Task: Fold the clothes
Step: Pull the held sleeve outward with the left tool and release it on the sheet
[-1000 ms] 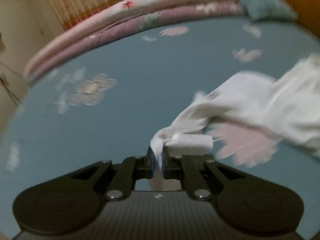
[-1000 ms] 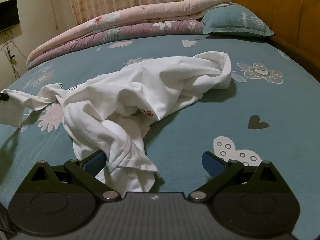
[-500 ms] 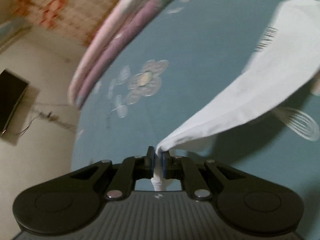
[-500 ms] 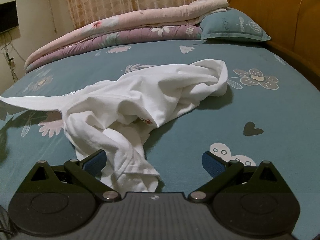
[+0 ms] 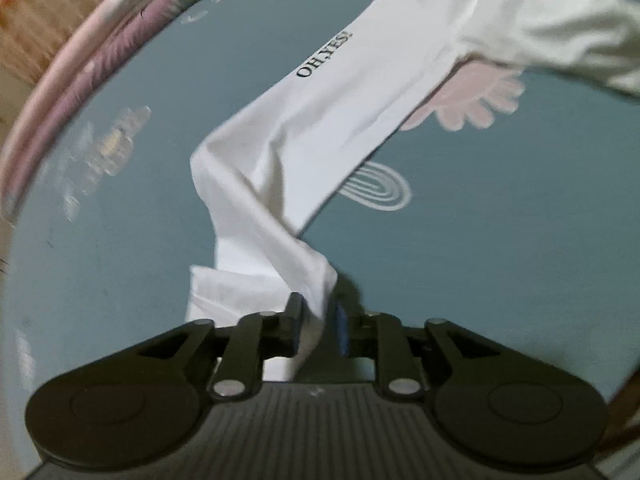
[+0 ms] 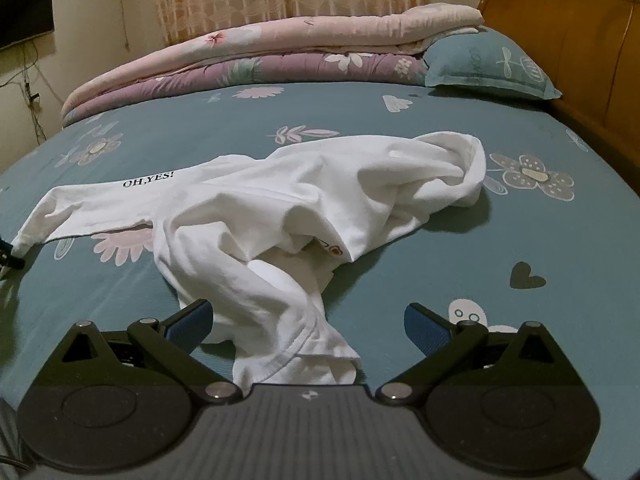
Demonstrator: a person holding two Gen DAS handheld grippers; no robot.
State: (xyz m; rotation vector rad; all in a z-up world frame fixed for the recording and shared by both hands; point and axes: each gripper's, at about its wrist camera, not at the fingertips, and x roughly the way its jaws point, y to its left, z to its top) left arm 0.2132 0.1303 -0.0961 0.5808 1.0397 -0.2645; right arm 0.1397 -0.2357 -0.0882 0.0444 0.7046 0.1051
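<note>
In the left wrist view the left gripper (image 5: 316,322) is opening around the cuff of the crumpled white cotton long-sleeved shirt (image 5: 320,136), whose sleeve runs away up-right over the teal flowered bed (image 5: 500,260), while in the right wrist view the right gripper (image 6: 306,322), jaws spread wide, hovers nearest the shirt's hem (image 6: 296,356).

**What I can read**

Only one text: "OH,YES!" in black capitals on the stretched sleeve of the white shirt (image 6: 304,200) I'm working on. From my left tongs' camera, the same words (image 5: 324,54) run slantwise along it.
</note>
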